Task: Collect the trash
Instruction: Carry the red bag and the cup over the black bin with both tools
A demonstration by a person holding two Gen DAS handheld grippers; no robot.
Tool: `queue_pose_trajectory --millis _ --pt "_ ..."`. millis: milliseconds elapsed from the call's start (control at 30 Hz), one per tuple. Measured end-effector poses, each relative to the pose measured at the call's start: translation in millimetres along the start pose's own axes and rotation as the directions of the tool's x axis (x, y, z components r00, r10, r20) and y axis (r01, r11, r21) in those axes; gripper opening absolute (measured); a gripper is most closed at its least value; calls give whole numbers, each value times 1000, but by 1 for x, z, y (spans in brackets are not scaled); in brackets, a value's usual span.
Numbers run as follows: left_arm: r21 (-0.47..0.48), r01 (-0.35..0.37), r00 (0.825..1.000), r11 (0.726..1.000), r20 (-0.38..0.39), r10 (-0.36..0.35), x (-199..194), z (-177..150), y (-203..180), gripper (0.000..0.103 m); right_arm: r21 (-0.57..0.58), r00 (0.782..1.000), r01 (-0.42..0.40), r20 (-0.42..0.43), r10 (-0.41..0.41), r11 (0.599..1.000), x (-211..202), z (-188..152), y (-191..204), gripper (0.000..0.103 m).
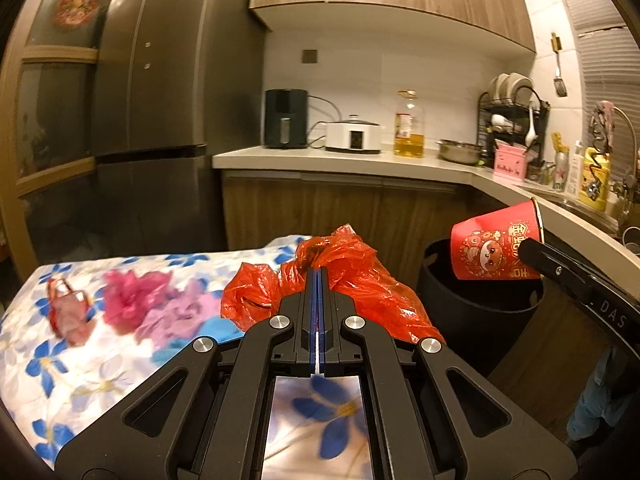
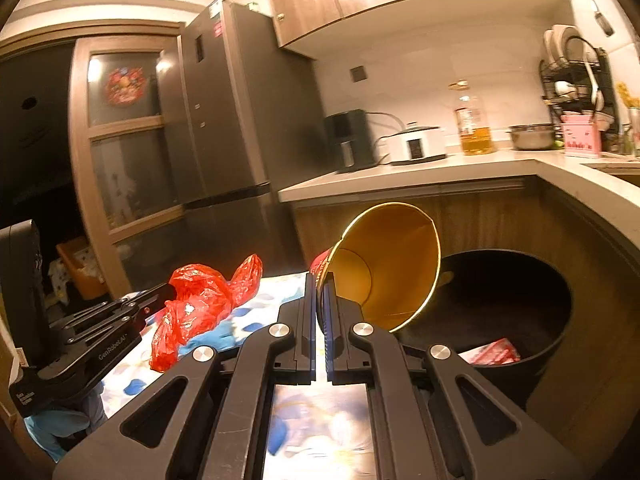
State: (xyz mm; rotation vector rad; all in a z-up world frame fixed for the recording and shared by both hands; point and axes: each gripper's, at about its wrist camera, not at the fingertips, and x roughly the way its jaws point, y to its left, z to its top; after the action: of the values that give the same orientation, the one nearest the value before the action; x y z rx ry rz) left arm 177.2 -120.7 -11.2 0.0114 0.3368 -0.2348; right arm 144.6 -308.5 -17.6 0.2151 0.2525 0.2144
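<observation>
My left gripper (image 1: 319, 274) is shut on a crumpled red plastic bag (image 1: 360, 280), held above the flowered tablecloth (image 1: 80, 360). In the right wrist view the same bag (image 2: 200, 300) hangs from the left gripper (image 2: 170, 290). My right gripper (image 2: 320, 280) is shut on the rim of a red paper cup (image 2: 388, 264) with a gold inside, tilted on its side with its mouth towards the black bin (image 2: 520, 300). In the left wrist view the cup (image 1: 496, 244) hangs over the bin (image 1: 460, 292), with the right gripper (image 1: 530, 242) on its rim.
Pink and purple scraps (image 1: 152, 304) and a small red piece (image 1: 64, 304) lie on the tablecloth. Red packaging (image 2: 492, 352) lies inside the bin. Behind stand a grey fridge (image 1: 160, 100) and a counter (image 1: 360, 160) with an appliance, cooker, oil bottle, bowl and dish rack.
</observation>
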Motion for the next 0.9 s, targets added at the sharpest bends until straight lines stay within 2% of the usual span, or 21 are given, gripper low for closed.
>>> queue_pose_trajectory --millis 267,533,900 --pt "14 85 996 996 19 -85 28 16 -45 0 44 993 108 32 -110 993 -7 10 -42 4" --pt "47 165 985 985 32 -167 55 28 -91 0 63 981 180 56 -184 982 -9 19 -69 4" --pt "66 206 978 976 23 -208 85 33 -124 0 78 969 234 56 -239 969 -3 21 -91 4"
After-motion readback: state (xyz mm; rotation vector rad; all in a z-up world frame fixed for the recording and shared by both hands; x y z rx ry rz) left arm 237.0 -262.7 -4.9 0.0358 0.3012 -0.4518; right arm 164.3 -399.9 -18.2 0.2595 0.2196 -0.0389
